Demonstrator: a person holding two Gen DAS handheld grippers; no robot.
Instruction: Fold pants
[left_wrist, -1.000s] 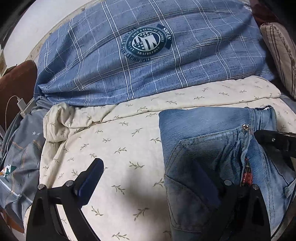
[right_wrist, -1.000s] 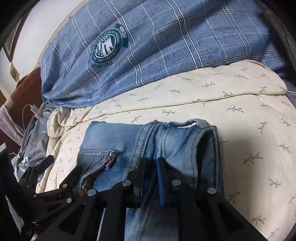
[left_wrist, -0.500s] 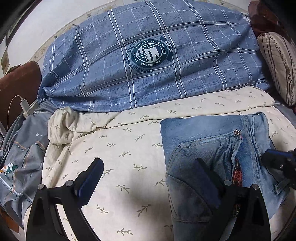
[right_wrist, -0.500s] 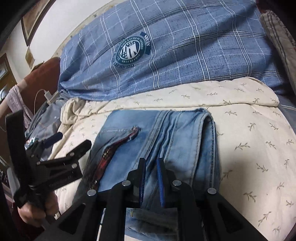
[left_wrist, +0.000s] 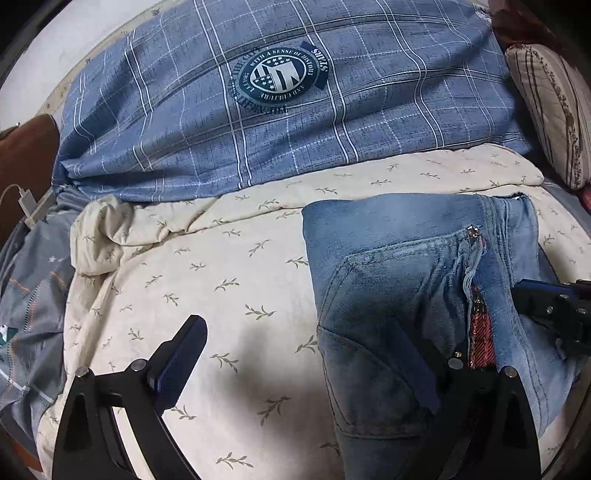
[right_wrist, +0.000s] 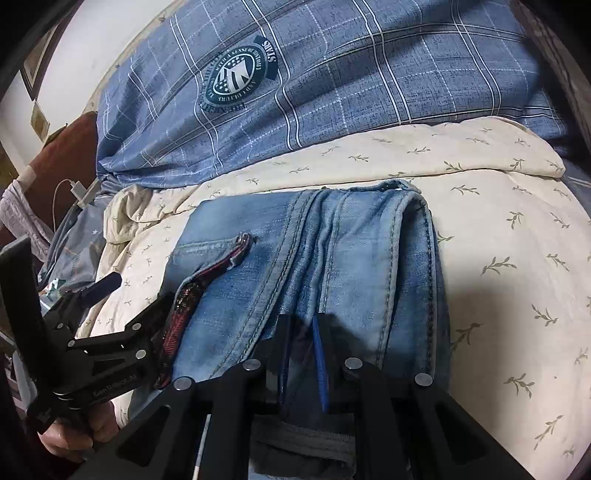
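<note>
A pair of light blue jeans (left_wrist: 406, 258) lies folded on a cream leaf-print quilt (left_wrist: 221, 280); it also shows in the right wrist view (right_wrist: 332, 251). A pocket shows its red checked lining (left_wrist: 480, 332). My left gripper (left_wrist: 306, 362) is open wide, its right finger over the near left part of the jeans, its left finger over the quilt. My right gripper (right_wrist: 304, 347) is nearly closed, pinching a denim fold at the jeans' near edge. The right gripper also shows at the right edge of the left wrist view (left_wrist: 554, 306).
A blue plaid duvet (left_wrist: 280, 110) with a round emblem is piled behind the quilt. A striped pillow (left_wrist: 554, 103) sits at the far right. A grey-blue sheet (left_wrist: 29, 295) and a white charger with cable (left_wrist: 29, 203) lie at the left, by a brown headboard (left_wrist: 26, 155).
Both grippers have pulled back toward me, so the jeans sit farther away in both views. The right gripper has stayed pinched on the denim. The left has stayed open.
</note>
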